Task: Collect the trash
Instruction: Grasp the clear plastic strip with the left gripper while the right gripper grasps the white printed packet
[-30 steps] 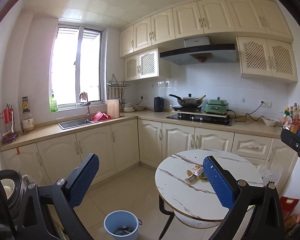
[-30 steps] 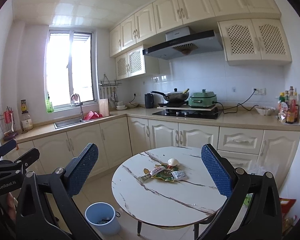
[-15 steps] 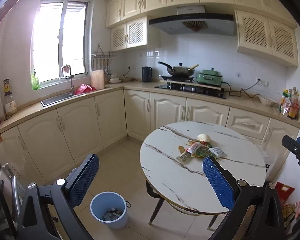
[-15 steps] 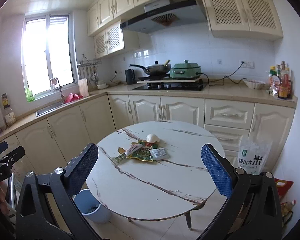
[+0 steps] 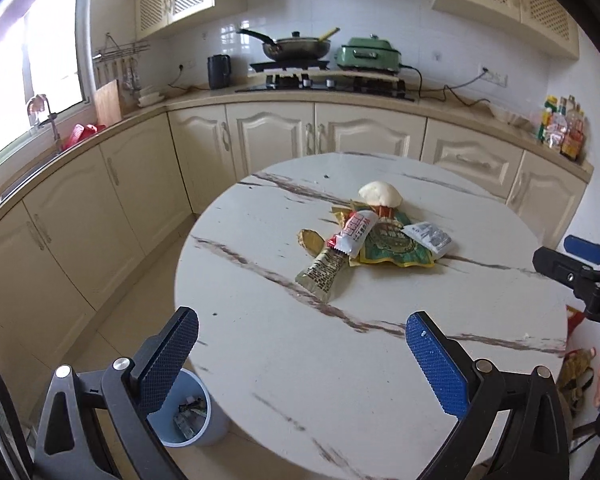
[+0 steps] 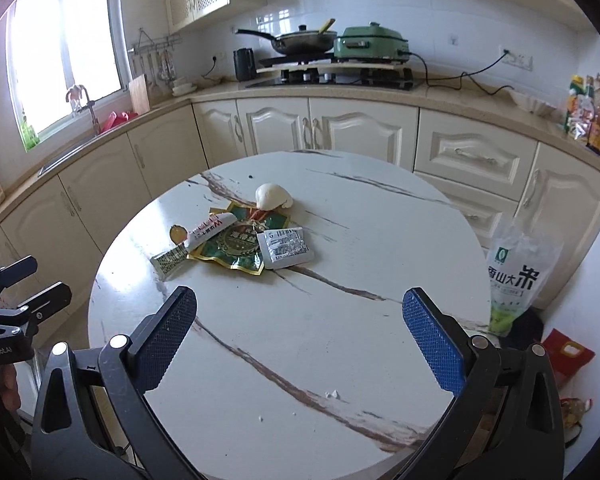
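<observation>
A pile of trash lies near the middle of the round marble table (image 5: 340,380) (image 6: 340,360): a green and gold wrapper (image 5: 392,246) (image 6: 236,246), a white and red stick wrapper (image 5: 356,230) (image 6: 210,228), a small white sachet (image 5: 430,238) (image 6: 286,246), a green-grey packet (image 5: 322,270) (image 6: 168,260) and a white bun-shaped lump (image 5: 380,195) (image 6: 273,196). My left gripper (image 5: 302,350) hangs open over the table's near edge, short of the pile. My right gripper (image 6: 300,328) is open too, nothing between its fingers. A blue bin (image 5: 188,416) with scraps stands on the floor, lower left.
Cream cabinets and a counter with a stove (image 5: 324,82), pan and green cooker (image 6: 374,42) wrap the far side. A sink (image 5: 28,176) is at left. A rice bag (image 6: 516,276) and red packet (image 6: 566,352) lie on the floor at right.
Both grippers have tilted down and come closer to the table; the trash pile now looks larger and nearer. Both stay open.
</observation>
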Demonstrator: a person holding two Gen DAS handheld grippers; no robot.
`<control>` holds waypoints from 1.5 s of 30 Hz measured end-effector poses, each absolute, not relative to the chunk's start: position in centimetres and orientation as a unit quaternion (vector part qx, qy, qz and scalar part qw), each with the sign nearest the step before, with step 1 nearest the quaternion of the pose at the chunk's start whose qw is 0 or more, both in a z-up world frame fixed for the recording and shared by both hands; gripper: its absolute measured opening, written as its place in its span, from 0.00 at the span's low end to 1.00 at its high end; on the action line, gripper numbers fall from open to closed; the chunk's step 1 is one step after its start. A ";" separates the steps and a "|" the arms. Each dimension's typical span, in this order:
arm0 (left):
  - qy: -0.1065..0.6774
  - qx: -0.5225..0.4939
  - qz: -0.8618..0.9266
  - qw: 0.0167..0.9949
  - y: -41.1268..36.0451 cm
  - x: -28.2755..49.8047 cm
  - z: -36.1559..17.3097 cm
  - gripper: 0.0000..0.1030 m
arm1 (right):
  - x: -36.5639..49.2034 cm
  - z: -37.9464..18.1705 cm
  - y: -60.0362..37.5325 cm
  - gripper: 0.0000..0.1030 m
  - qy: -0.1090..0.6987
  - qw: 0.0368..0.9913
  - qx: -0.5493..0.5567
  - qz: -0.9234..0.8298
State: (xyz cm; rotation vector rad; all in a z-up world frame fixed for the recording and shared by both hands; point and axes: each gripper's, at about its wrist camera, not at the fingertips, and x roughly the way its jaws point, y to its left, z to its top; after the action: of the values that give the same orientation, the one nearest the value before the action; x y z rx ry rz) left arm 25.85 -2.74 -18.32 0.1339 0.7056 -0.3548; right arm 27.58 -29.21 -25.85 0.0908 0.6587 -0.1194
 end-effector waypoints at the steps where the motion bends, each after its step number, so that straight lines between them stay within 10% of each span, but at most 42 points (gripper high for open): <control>1: 0.352 0.073 -0.178 0.916 -3.2 27.4 -18.8 0.99 | 28.6 -26.3 -29.5 1.00 0.329 0.942 0.044 -0.055; 17: 0.412 0.084 -0.217 0.881 -5.8 41.0 -24.5 0.73 | 40.6 -31.2 -30.6 1.00 0.400 0.916 0.024 -0.011; 21: 0.397 0.088 -0.246 0.880 -5.5 40.2 -24.6 0.29 | 42.5 -32.7 -30.8 1.00 0.419 0.908 0.020 -0.007; 26: 0.395 0.083 -0.259 0.878 -4.4 39.1 -25.0 0.19 | 43.7 -33.7 -30.8 0.97 0.437 0.900 0.004 -0.003; 31: 0.399 0.041 -0.274 0.874 -2.4 37.8 -25.1 0.06 | 43.6 -33.7 -30.3 0.87 0.438 0.899 -0.020 0.009; 35: 0.396 0.018 -0.279 0.875 -0.6 36.3 -24.2 0.05 | 43.5 -33.2 -30.3 0.49 0.441 0.897 -0.034 0.006; 45: 0.386 -0.017 -0.295 0.874 2.9 32.9 -21.5 0.04 | 41.4 -32.9 -30.9 0.22 0.437 0.899 -0.017 0.022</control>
State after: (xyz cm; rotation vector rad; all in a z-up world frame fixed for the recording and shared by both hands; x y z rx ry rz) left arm 32.90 2.92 -21.48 -0.0362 0.8066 -0.6153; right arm 41.42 -30.90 -32.92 -0.0345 0.9052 0.0450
